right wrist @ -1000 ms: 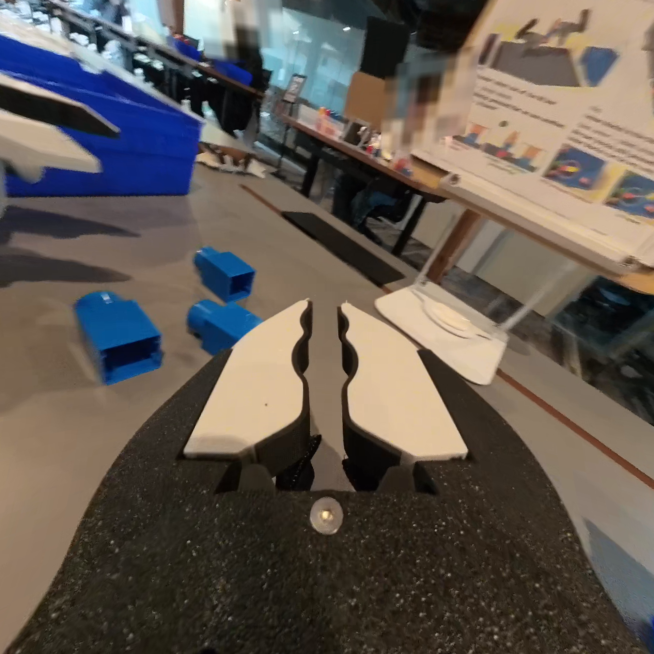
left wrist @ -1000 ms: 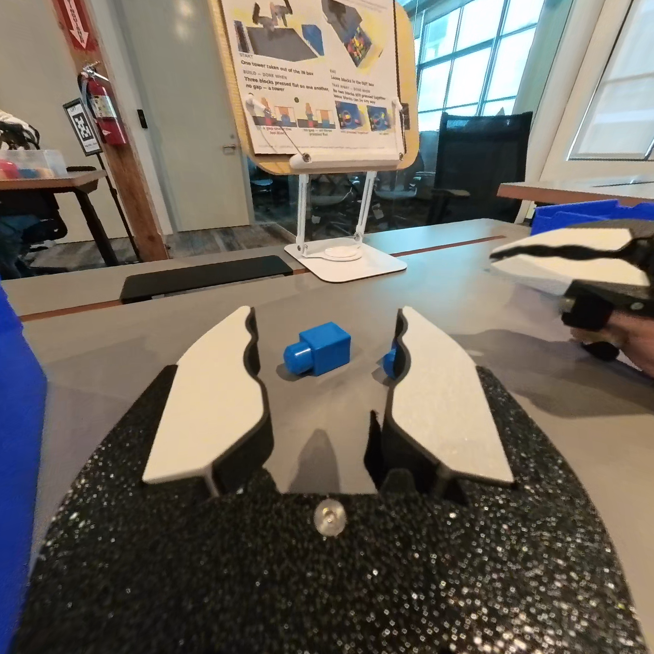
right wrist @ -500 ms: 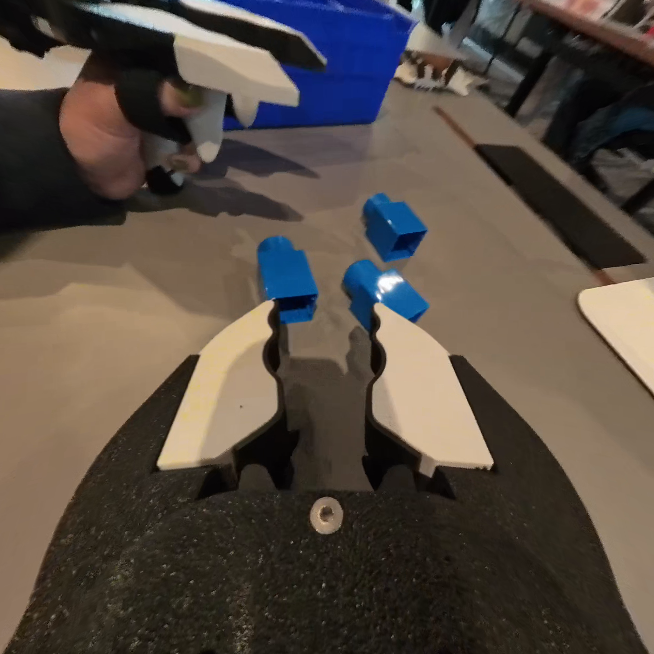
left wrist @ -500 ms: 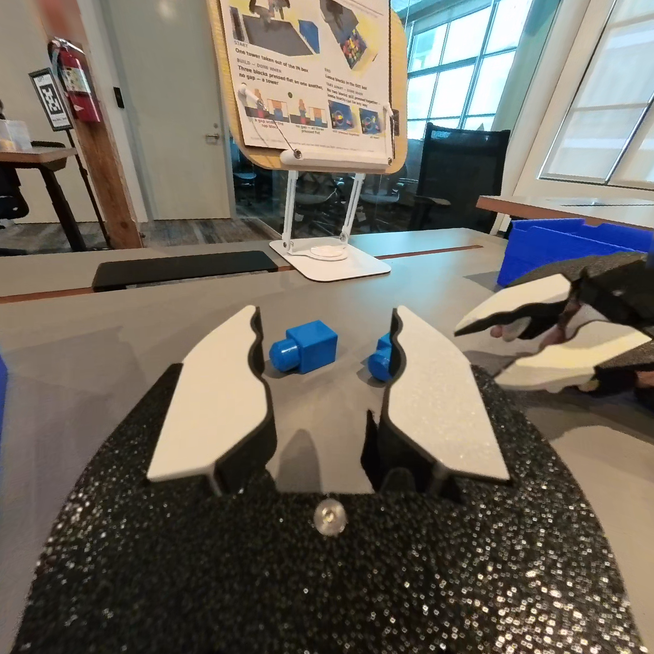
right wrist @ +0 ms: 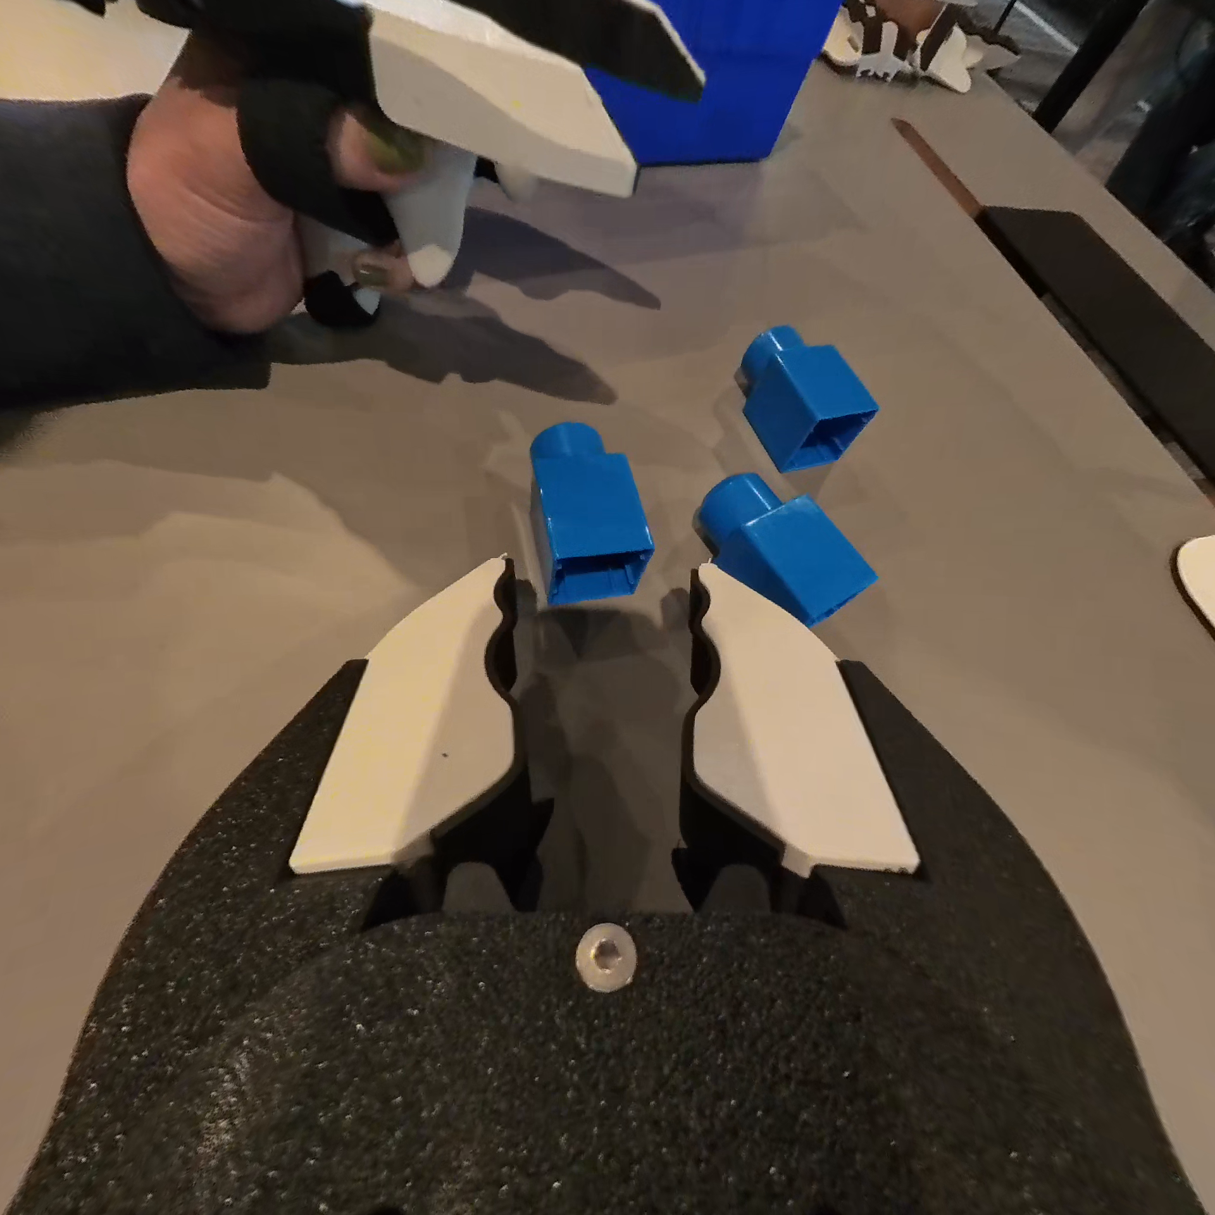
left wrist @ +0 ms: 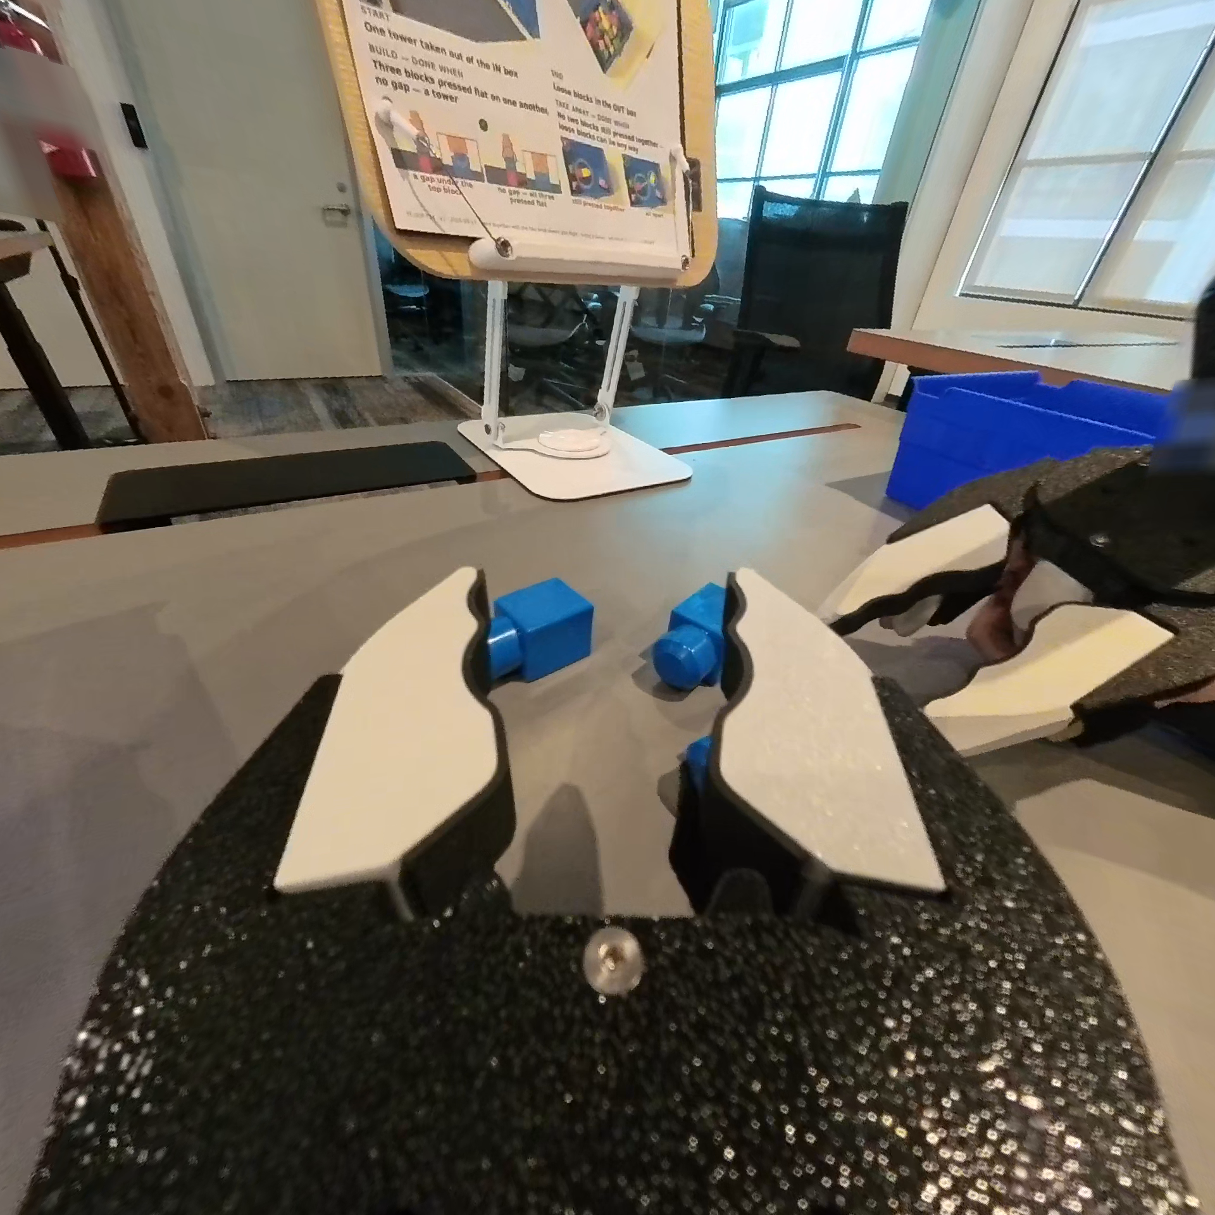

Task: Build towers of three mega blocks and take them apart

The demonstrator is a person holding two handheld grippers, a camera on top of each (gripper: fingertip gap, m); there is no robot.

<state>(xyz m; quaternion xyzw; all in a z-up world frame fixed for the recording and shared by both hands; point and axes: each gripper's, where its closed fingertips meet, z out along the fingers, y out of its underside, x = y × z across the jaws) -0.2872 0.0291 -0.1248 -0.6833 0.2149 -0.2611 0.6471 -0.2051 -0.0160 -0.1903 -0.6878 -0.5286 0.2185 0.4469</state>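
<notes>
Three blue mega blocks lie on their sides, apart from each other, on the grey table [right wrist: 329,559]. In the right wrist view one block [right wrist: 588,519] lies just past my open right gripper [right wrist: 601,572], its hollow end facing the jaws. A second [right wrist: 786,552] lies beside the right fingertip and a third [right wrist: 805,398] farther off. In the left wrist view my left gripper [left wrist: 601,592] is open and empty. Two blocks [left wrist: 546,624] [left wrist: 693,638] lie at its fingertips and a third [left wrist: 698,756] peeks from behind its right finger. The right gripper [left wrist: 878,657] also shows there, open.
A blue bin [left wrist: 1025,427] stands at the table's right, another blue bin [right wrist: 710,98] beyond the left gripper's fingers [right wrist: 513,112]. A white stand [left wrist: 578,460] with an instruction board and a black strip [left wrist: 283,476] lie at the back. A hand [right wrist: 210,217] holds the left gripper.
My right gripper has swung round to face the blocks, opened wide and come up to the nearest block. My left gripper has moved in closer to the blocks, still open.
</notes>
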